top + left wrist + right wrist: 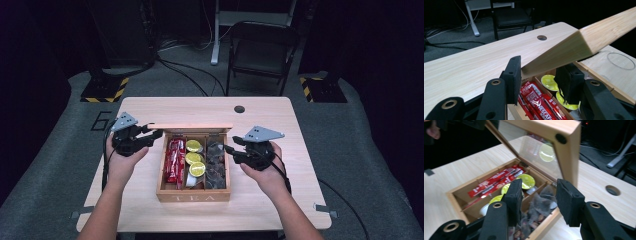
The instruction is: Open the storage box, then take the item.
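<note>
1. Dark room all round, and out front a folding chair [262, 47] stood on the grey floor beyond the pale wooden table [280, 130], which had a round cable hole [239, 109] near its far edge.
2. Centre of the table: a wooden tea box [193, 195], "TEA" lettered on its near wall, three compartments side by side.
3. Left compartment held red Nescafe sachets [175, 160]; the middle one, yellow-lidded capsules [195, 157]; the right one, dark tea bags [216, 162].
4. Lid [190, 127] up! It stood raised on its hinges along the far side of the box, a clear pane set in the wooden frame.
5. Left gripper [150, 134] was at the lid's left end, and in the left gripper view its jaws were clamped tight on the lid's wooden corner [556, 56], holding it aloft.
6. Right gripper [227, 148] sat at the box's right side, tips over the tea-bag compartment.
7. Its jaws stood partly apart with nothing gripped; in the right gripper view the tea bags [539, 206] and the box's right wall lay below the gap, untouched.
8. Both hands came in from the near edge, one either side of the box.
</note>
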### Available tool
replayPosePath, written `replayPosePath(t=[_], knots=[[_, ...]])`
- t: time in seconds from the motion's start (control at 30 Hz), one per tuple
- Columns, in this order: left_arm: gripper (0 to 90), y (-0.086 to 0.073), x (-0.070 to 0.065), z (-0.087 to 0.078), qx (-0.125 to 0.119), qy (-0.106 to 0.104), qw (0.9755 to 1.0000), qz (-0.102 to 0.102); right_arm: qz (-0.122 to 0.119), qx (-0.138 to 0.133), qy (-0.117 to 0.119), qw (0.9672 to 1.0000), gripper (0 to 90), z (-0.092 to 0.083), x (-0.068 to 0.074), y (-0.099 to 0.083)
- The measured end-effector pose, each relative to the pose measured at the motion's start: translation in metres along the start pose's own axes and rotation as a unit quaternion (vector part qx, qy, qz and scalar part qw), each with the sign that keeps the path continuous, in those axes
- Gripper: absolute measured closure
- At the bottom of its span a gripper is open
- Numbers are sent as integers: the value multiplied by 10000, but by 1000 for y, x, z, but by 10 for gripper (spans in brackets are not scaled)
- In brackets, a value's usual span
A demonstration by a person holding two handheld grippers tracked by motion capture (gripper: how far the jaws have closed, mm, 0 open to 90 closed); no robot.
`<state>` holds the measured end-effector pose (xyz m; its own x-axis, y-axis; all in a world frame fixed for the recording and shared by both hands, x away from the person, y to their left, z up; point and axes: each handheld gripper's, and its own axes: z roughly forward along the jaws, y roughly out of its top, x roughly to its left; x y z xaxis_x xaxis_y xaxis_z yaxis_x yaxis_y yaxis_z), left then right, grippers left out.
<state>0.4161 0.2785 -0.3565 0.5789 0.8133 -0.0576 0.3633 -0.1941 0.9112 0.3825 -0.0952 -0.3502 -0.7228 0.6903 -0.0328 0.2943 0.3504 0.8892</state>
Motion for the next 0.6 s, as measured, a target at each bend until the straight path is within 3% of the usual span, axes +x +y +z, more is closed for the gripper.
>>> replayPosePath(t=[0.33, 0.43, 0.6], knots=[[564, -2, -2, -1, 7, 23, 10000, 4, 55, -72, 13, 10000, 568, 4, 9, -17], [564, -2, -2, -1, 23, 17, 10000, 21, -94, 0, 30, 10000, 568, 6, 10, -22], [562, -3, -3, -2, 39, 12, 10000, 20, -58, 40, 105, 9999, 568, 13, 11, -30]])
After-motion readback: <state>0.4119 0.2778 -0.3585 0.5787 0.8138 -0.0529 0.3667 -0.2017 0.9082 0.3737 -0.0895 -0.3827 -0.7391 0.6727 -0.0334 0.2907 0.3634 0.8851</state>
